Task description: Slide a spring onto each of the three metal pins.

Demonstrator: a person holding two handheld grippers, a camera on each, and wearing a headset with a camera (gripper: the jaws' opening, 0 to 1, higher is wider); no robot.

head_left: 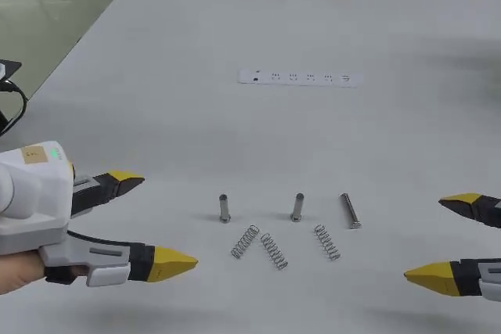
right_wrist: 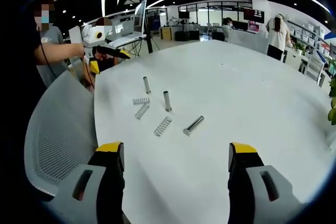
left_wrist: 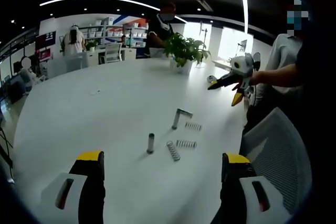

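Two metal pins stand upright on the white table (head_left: 235, 131): the left pin (head_left: 225, 208) (left_wrist: 150, 143) (right_wrist: 146, 85) and the middle pin (head_left: 297, 207) (right_wrist: 167, 100). A third pin (head_left: 349, 210) (right_wrist: 193, 125) lies flat to their right. Three springs lie loose just in front of them: the left spring (head_left: 245, 242), the middle spring (head_left: 274, 250) and the right spring (head_left: 327, 242) (right_wrist: 162, 126). My left gripper (head_left: 156, 220) (left_wrist: 163, 157) is open at the left, clear of the parts. My right gripper (head_left: 429, 238) (right_wrist: 176, 147) is open at the right, holding nothing.
A white power strip (head_left: 300, 77) lies farther back on the table. A grey mesh chair (right_wrist: 58, 129) (left_wrist: 273, 145) stands at the near table edge. A potted plant (left_wrist: 184, 51) sits at the far end. People stand in the background.
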